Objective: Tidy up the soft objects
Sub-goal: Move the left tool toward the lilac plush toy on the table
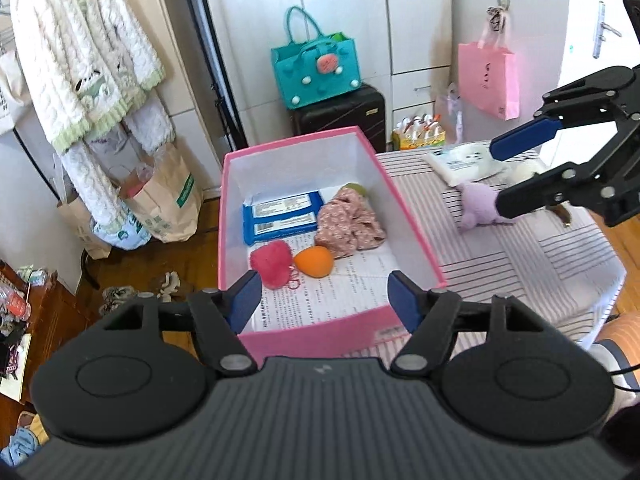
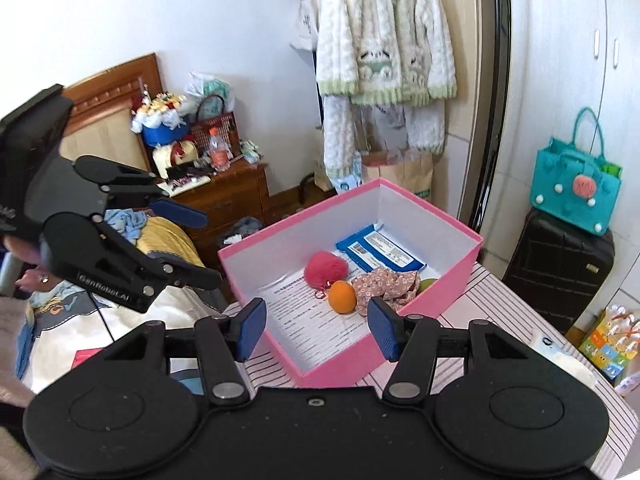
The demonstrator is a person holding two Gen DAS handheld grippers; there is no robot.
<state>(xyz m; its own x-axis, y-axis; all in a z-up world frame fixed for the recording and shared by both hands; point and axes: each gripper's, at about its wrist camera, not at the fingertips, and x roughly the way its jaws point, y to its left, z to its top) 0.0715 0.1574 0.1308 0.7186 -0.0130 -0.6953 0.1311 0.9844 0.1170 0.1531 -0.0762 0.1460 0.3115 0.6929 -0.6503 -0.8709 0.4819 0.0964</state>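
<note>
While both grippers hung above it with nothing between their blue pads, the pink box (image 1: 404, 216) sat open on the striped cloth (image 1: 520, 276), its white inside lined with printed paper (image 1: 320, 304). Against the box's far wall lay two flat blue packets (image 1: 280, 218); beside them was a crumpled floral fabric (image 1: 350, 226) with a green thing (image 1: 356, 189) half hidden behind it. Nearer the box's front lay a fuzzy red pom-pom (image 1: 272, 262) touching a smooth, egg-shaped orange sponge (image 1: 314, 261).

Only the left wrist view showed what remained outside the box, to its right on the cloth: a lilac plush toy (image 1: 476, 206) and a white soft packet (image 1: 464, 164). The left gripper (image 1: 324, 300) and the right gripper (image 2: 316, 326) both stood parted and empty. Only the right wrist view showed a wooden nightstand (image 2: 228, 196) beyond the box
</note>
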